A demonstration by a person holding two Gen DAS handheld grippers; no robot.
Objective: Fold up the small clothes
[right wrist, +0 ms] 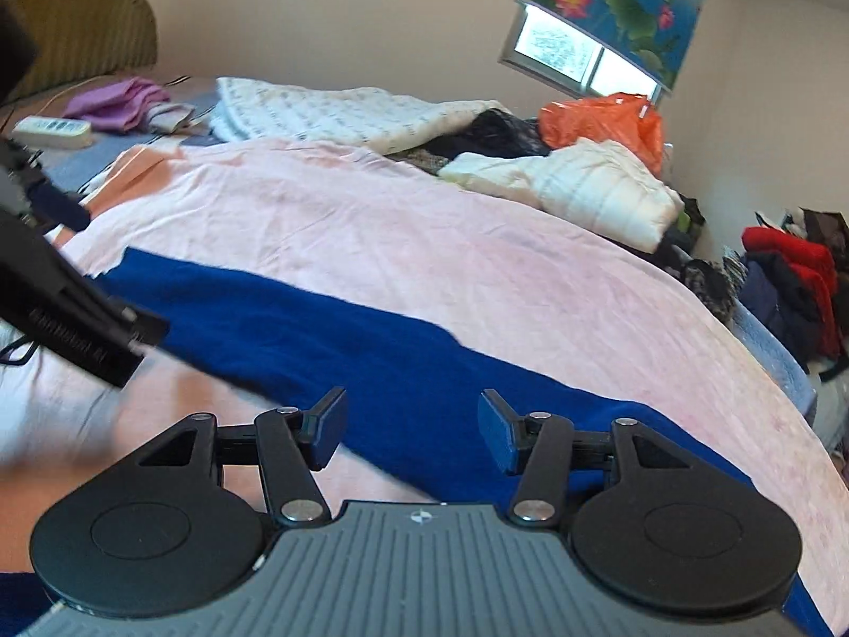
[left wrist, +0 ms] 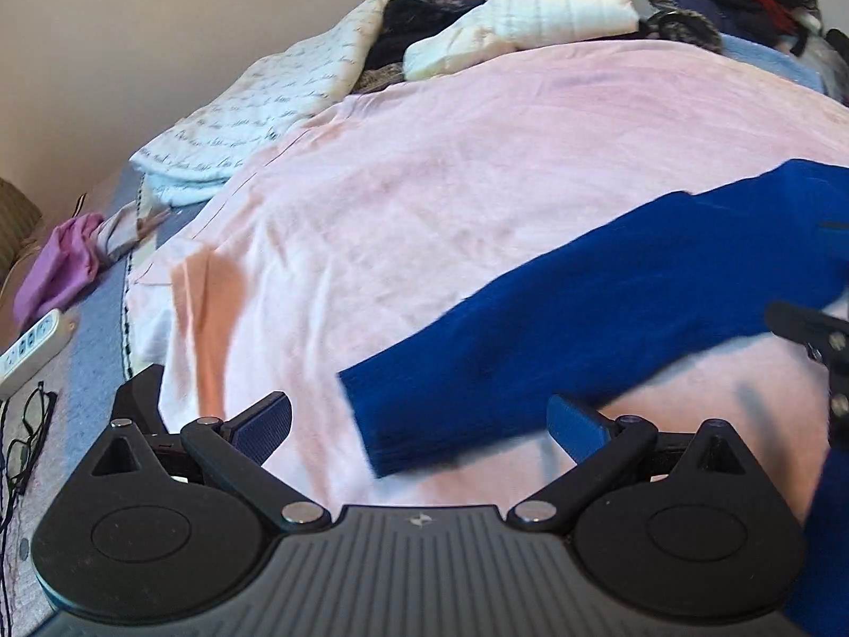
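A royal-blue knitted garment [left wrist: 610, 318] lies stretched across the pale pink bedsheet [left wrist: 424, 170], one long sleeve-like end reaching toward my left gripper [left wrist: 419, 424], whose jaws stand spread wide with nothing between them, the ribbed cuff [left wrist: 387, 435] lying just ahead. My right gripper [right wrist: 411, 432] hovers over the broader blue body of the same garment [right wrist: 371, 345], its jaws likewise parted and holding nothing. The knit looks soft, limp and fairly light, I judge, likely to sag and stretch when lifted rather than keep its shape, with a fuzzy surface that should give the pads good purchase. The sensible hold for the left side, to my eye, is the thicker cuff edge; for the right, a pinch at a hem or seam rather than mid-cloth, where the pink sheet might come up too. Heaped white, orange and red clothes [right wrist: 599, 180] wait at the far end of the bed.
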